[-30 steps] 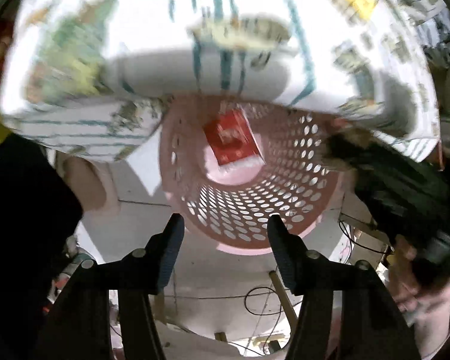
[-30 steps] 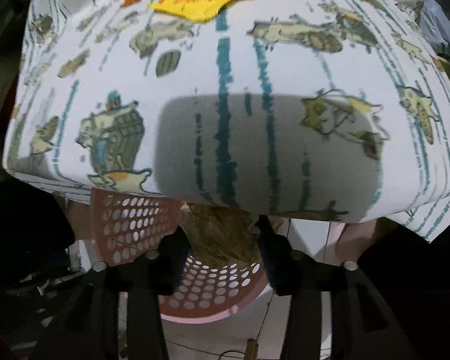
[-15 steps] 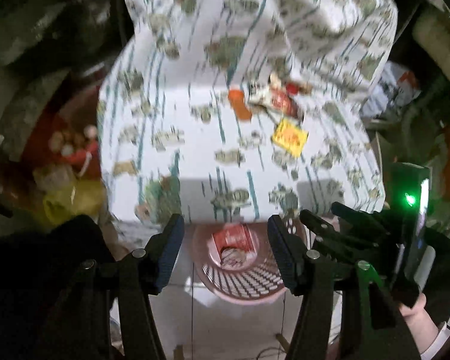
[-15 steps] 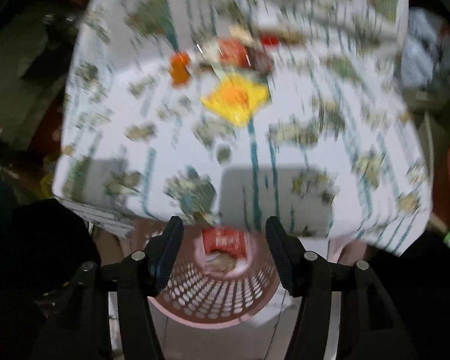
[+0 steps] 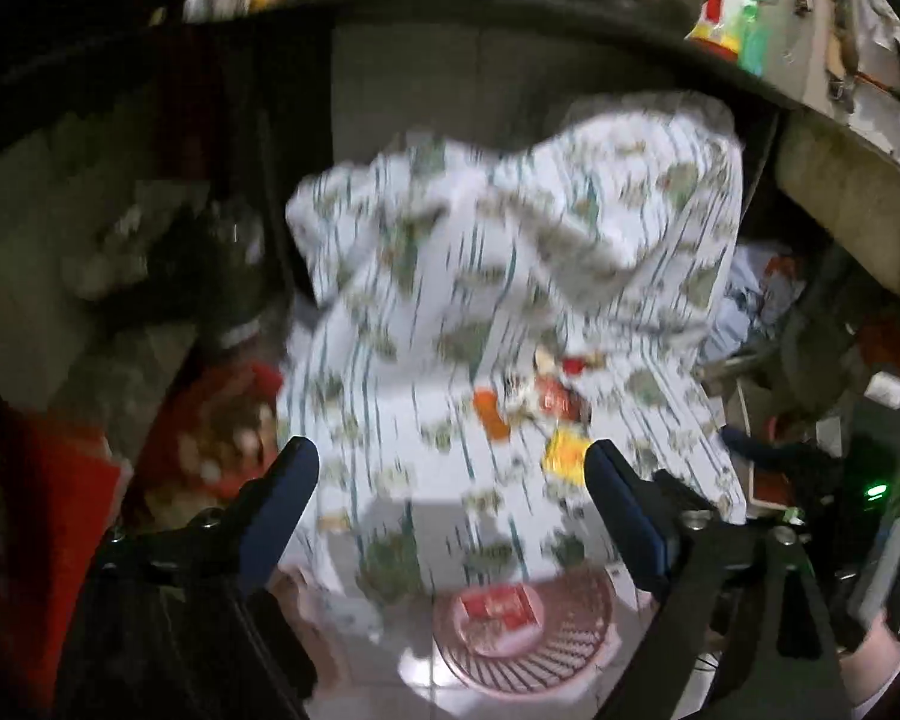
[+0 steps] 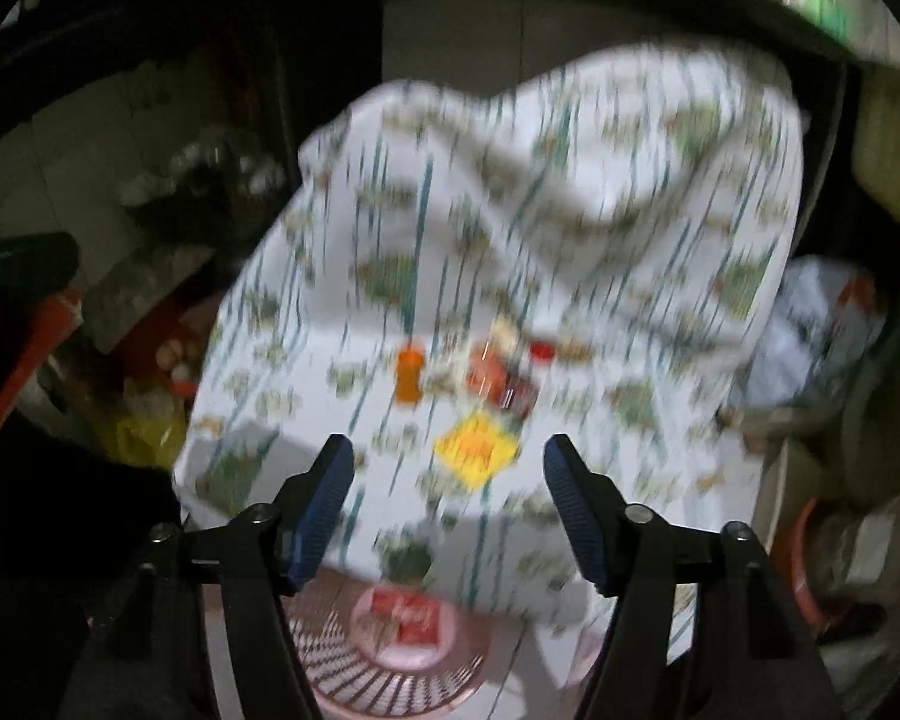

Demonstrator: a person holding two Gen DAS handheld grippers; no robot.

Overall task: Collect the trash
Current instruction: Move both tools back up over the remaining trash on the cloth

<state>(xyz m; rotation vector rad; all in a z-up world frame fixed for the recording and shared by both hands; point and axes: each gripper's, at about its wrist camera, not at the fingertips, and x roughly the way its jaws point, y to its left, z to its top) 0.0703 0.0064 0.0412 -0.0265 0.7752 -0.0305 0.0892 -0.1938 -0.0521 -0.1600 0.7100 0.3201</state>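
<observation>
Cluttered dim room, frames blurred. Left hand-held gripper (image 5: 450,483) and right hand-held gripper (image 6: 444,477) both spread wide, jaws just opening, nothing between. Trash left on cloth-covered bench (image 6: 342,300): yellow wrapper (image 6: 477,449), orange piece (image 6: 409,375), red wrappers (image 6: 501,378). Pink basket (image 5: 522,636) on floor below bench edge, convenient for drops, red packet (image 5: 498,606) inside.

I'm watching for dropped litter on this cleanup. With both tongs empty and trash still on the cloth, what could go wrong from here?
1. The yellow wrapper lies near the front edge of the tablecloth; a clumsy grab may push it off, beside the pink basket.
2. The red wrappers are bunched together, so one pinch may scatter them.
3. The loose cloth could get caught by the right tongs or left tongs, both open, dragging the orange piece.
</observation>
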